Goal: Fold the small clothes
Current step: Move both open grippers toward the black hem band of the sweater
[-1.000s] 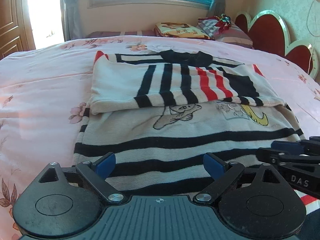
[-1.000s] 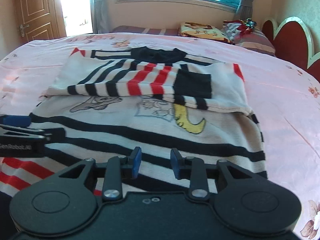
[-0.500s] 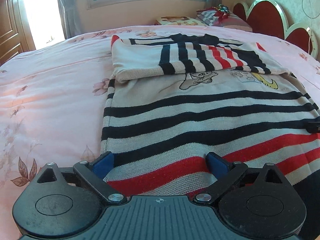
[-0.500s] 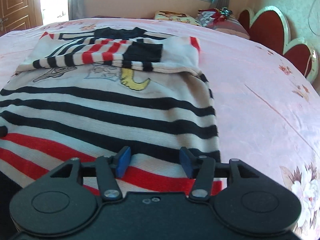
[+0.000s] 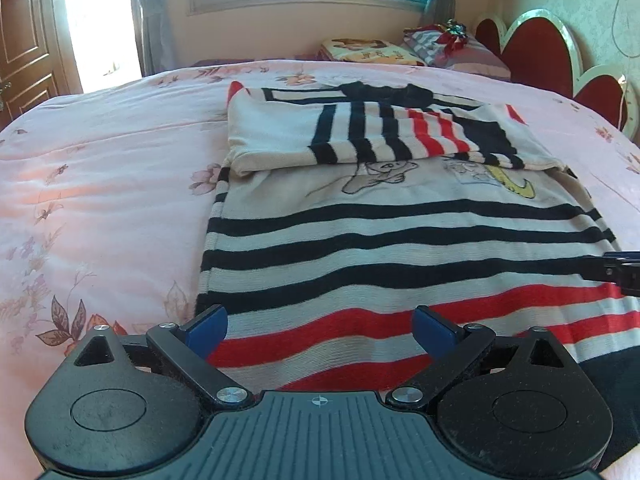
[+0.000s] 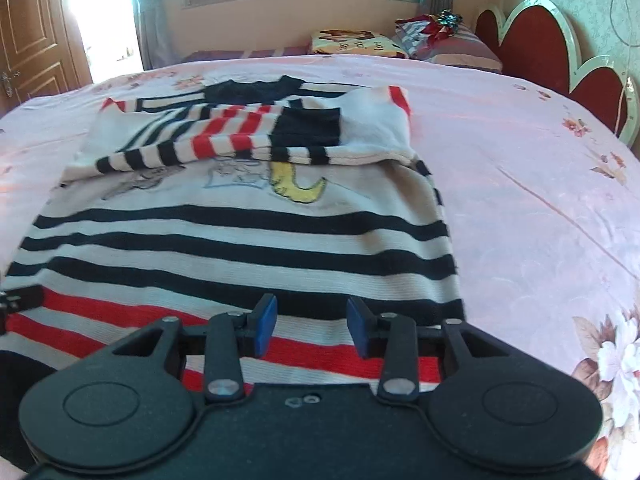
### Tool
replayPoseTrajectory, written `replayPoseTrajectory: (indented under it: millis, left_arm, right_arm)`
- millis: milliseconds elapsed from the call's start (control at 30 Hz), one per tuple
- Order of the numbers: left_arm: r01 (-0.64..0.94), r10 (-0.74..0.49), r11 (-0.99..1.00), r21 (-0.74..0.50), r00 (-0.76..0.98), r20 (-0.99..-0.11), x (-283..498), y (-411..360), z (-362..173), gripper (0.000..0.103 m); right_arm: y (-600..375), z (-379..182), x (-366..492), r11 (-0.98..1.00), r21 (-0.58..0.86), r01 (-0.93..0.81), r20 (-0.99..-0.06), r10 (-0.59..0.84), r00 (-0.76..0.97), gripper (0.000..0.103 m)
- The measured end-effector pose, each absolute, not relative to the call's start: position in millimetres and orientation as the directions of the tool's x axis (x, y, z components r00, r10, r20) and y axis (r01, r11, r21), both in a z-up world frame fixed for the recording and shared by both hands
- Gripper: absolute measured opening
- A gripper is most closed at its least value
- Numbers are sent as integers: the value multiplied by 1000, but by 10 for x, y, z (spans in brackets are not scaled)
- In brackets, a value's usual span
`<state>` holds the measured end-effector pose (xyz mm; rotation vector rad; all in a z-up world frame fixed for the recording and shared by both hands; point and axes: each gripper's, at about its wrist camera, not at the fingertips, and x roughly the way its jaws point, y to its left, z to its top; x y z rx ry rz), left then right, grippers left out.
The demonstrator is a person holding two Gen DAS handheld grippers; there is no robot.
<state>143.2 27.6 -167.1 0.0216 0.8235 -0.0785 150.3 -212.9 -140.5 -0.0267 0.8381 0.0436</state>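
1. I am backing both grippers off from mid-sweater toward its near hem; the striped sweater [image 5: 400, 248] is lying flat on the pink bedspread [image 5: 100, 184], sleeves folded across the far chest.
2. Left gripper [image 5: 320, 330] is gaping wide, empty; right gripper [image 6: 311, 326] is narrower, empty.
3. Next I am judging a hem pinch; pillows [image 6: 360, 42] are sitting far, nothing obstructing.

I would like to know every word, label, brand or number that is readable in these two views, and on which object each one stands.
None can be read.
Yellow pillow: printed characters, too blurred to read.
Striped sweater: cartoon patch may hold lettering, too small to tell.
Left gripper and right gripper: no readable marking.
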Motion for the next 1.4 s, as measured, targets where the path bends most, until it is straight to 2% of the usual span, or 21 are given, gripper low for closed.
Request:
replayPoseTrajectory:
  millis: [133,300,667,967,1100,1400]
  left_arm:
    - [127,-86,992,0,672,-735,1290,127,-1706,98]
    - [133,-68,991,24,646,-760,1114,153,-1890,99]
    - [127,-56,991,33,642,-765,896,271,-1880,99]
    - [128,-52,991,42,654,-755,808,343,-1860,99]
    - [75,-62,997,-19,630,-774,787,457,-1875,99]
    - [86,-75,996,-24,662,-746,715,455,-1705,99]
  right_arm:
    - [-1782,-1458,1373,987,-1,-162,-761,104,640,38]
    - [-1608,-1642,1186,974,-52,-221,-787,96,609,38]
    - [-1988,-1624,871,987,-109,-115,-780,-14,626,41]
    - [-2206,-1633,756,995,-100,-11,-778,-71,625,43]
    - [-2178,-1602,714,995,-97,-7,-787,-73,613,46]
    - [-1848,-1385,654,997,-43,-59,-751,7,660,45]
